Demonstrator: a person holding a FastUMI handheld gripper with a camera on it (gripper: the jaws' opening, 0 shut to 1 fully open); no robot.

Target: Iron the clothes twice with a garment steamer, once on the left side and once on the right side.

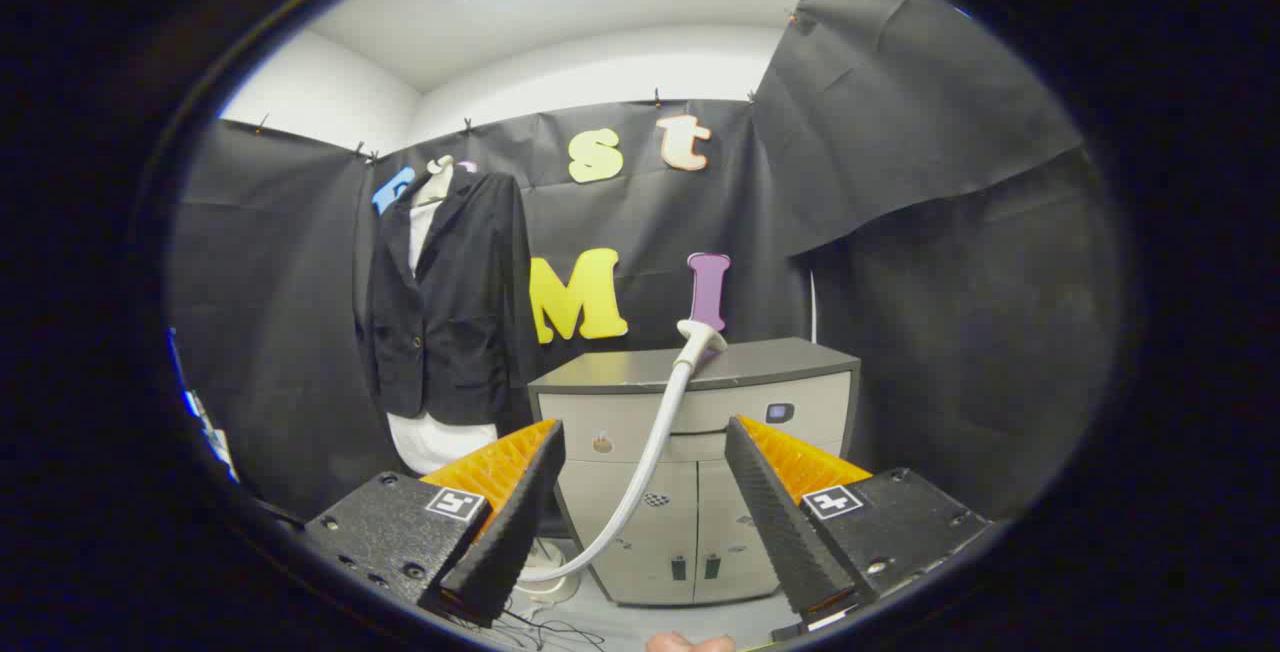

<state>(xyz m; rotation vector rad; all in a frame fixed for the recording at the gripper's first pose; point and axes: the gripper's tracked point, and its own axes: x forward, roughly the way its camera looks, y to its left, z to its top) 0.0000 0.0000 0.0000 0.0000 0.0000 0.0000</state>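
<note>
Tongs [645,492] wide open, holding nothing, steamer hose [655,442] beyond

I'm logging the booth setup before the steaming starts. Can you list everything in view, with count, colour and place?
jacket: one, black, hanging over a white shirt at the back wall, beyond the left finger.
shirt: one, white, under the jacket, hem showing below it.
cabinet: one, grey top and pale doors, ahead of the fingers.
steamer head: one, white, resting on the cabinet top.
hose: one, white, curving from the steamer head down to the floor between the fingers.
steamer base: one, white, on the floor by the cabinet, partly hidden.
gripper: one, fingers open, holding nothing.
</note>
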